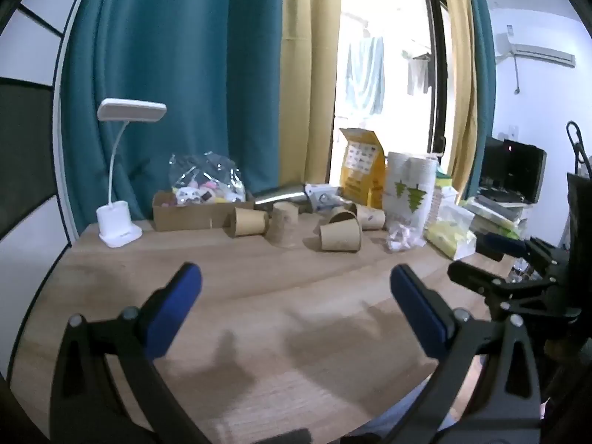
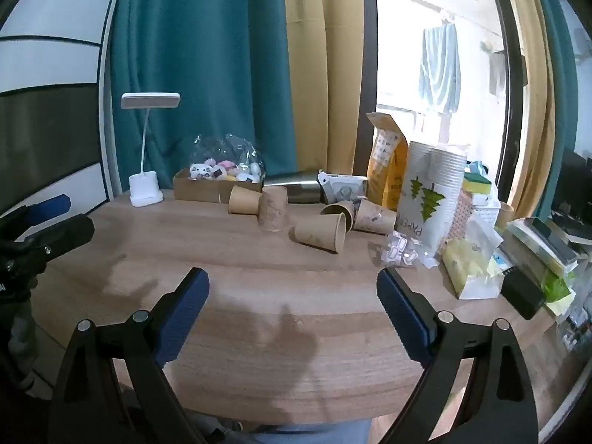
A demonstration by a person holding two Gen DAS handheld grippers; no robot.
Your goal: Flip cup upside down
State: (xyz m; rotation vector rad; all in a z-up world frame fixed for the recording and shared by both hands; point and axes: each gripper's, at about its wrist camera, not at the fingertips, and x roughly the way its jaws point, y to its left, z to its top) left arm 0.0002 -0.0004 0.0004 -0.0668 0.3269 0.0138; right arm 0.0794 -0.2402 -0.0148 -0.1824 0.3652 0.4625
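Several brown paper cups sit at the far side of the wooden table (image 1: 259, 296). One cup (image 1: 284, 224) (image 2: 273, 209) stands upside down. Others lie on their sides: one to its left (image 1: 247, 221) (image 2: 243, 199), one in front right (image 1: 340, 236) (image 2: 321, 235), and more behind (image 1: 370, 218) (image 2: 373, 216). My left gripper (image 1: 296, 285) is open and empty, hovering over the near table, well short of the cups. My right gripper (image 2: 292, 288) is open and empty, also short of them. The right gripper shows at the right edge in the left wrist view (image 1: 492, 259).
A white desk lamp (image 1: 118, 225) stands at the back left. A cardboard tray with a bag of small items (image 1: 199, 203), a metal flask (image 1: 281, 196), a yellow bag (image 1: 360, 170), a sleeve of paper cups (image 1: 407, 192) and tissues (image 1: 449, 233) line the back and right.
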